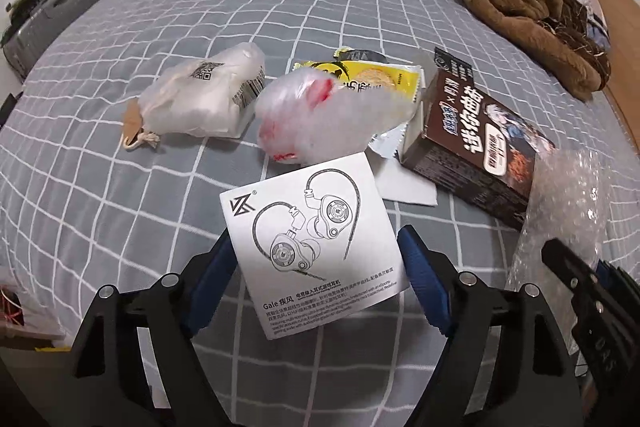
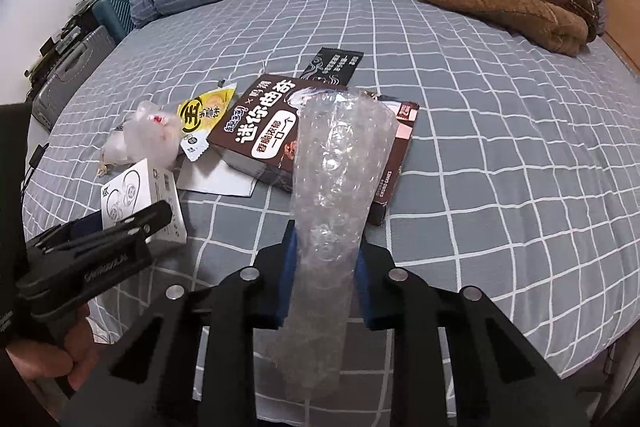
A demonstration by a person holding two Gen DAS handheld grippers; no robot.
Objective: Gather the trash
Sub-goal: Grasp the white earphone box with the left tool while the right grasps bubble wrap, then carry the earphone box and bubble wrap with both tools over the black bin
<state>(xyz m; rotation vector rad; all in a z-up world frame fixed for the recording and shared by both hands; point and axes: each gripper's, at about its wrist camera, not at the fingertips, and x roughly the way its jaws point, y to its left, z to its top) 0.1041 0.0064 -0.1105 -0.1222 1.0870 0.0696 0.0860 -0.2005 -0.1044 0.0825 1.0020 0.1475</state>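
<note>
We have the right gripper (image 2: 325,259) clamped on the bubble wrap (image 2: 336,187), its blue pads pressed against the roll's lower part while the rest stands up over the brown box (image 2: 256,131). The left gripper (image 1: 316,251) stands wide around the white earphone box (image 1: 312,243), a pad on each side; we judge the pads are not yet pressing it, though contact on the left side is hard to tell. That box lies on the bed (image 1: 120,227) toward its near edge, just in front of the clear bag (image 1: 328,115) with red print. To finish this grasp well, we should centre the box between the pads, bring them in square to its two side faces, and squeeze only until it holds, since thin card may buckle. We keep the right hand quiet meanwhile, so the wrap does not sweep the brown box or brush the left gripper beside it. The white pouch (image 1: 204,99) and yellow wrapper (image 1: 372,75) farther in wait for later.
</note>
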